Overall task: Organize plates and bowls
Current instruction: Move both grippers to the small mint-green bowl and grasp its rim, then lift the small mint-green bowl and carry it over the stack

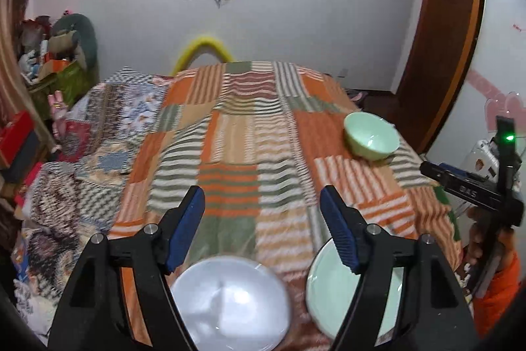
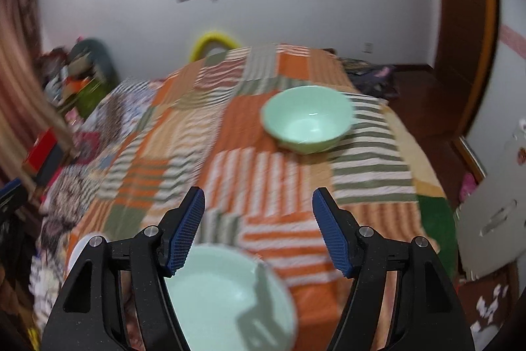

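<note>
Both grippers hovered over the bed w/ its striped patchwork blanket, near the front edge. Left gripper: fingers spread wide, nothing btwn them, nothing held. Right gripper: same, wide open and empty.

Dishes, as far as visible:
- white plate lay flat on the blanket just below the left gripper, close to the near edge.
- pale green plate lay beside it, to the right; in the left wrist view it was partly behind the right-hand finger, apart from the white one w/ a strip of blanket btwn them.
- green bowl sat upright further back toward the right side of the bed, well apart from both plates. Looked empty.

Progress, judged from layout only: little or nothing sorted yet. The 3 pieces lay separately, no stack, no grouping. Prob. left to do: put one plate on the other, then bring the bowl over to or onto the pile, or whatever arrangement is wanted. No rack or tray in view, so the target spot can't be told.

Both views blurred, esp. the right wrist one, so plate rims and exact gaps were hard to read. Soft blanket = plates may sit low in the fabric, so getting a finger under a rim could be fiddly.
</note>
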Tool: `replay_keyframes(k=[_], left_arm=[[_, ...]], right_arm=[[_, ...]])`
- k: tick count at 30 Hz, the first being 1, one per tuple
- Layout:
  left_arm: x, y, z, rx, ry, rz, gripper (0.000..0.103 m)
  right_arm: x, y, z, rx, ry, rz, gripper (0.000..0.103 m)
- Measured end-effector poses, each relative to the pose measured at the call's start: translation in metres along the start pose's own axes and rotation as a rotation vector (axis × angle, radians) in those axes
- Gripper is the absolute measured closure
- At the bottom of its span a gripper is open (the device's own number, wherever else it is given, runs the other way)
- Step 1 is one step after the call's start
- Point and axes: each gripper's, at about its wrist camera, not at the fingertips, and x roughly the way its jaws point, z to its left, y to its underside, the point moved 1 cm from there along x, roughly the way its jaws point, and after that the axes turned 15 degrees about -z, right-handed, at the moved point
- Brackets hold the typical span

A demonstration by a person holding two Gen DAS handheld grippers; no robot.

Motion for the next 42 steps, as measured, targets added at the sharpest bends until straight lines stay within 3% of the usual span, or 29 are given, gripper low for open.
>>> replay_keyframes(k=[4,10,14,16,21,23,29,36,41,42], left_arm=[[0.039,-0.006,-0.017,-0.002,0.032,0.024,0.031],[0.098,-0.003,-0.042,0.027,0.067,0.078,0.031],[0.134,0.001,-0.053,0.051,0.079,0.106,0.031],[0.147,0.003,-0.057,0.054,0.088,0.123,0.031],[0.174,0.007,-0.063,0.062,0.097,0.156,0.031],[0.181,0.009,-0.064,0.059,0.100,0.167,0.031],[0.195,0.017,-0.071,0.054,0.109,0.208,0.031],[0.204,0.027,-0.090,0.065,0.136,0.248,0.031],[0.221,0.043,-0.102,0.076,0.163,0.323,0.031],[0.224,0.048,-0.105,0.076,0.175,0.344,0.035]], right_arm=[[0.032,-0.009,-0.040,0.103,0.059,0.021,0.038],[0.082,-0.018,-0.067,0.125,0.127,0.053,0.039],[0.115,-0.021,-0.077,0.128,0.147,0.078,0.048],[0.130,-0.022,-0.083,0.137,0.158,0.094,0.055],[0.159,-0.021,-0.095,0.154,0.142,0.143,0.085],[0.161,-0.020,-0.092,0.136,0.115,0.148,0.092],[0.145,-0.015,-0.076,0.023,0.071,0.142,0.091],[0.116,0.005,-0.052,-0.003,-0.046,0.177,0.091],[0.105,0.018,-0.043,0.011,-0.090,0.200,0.091],[0.104,0.021,-0.042,0.014,-0.095,0.204,0.091]])
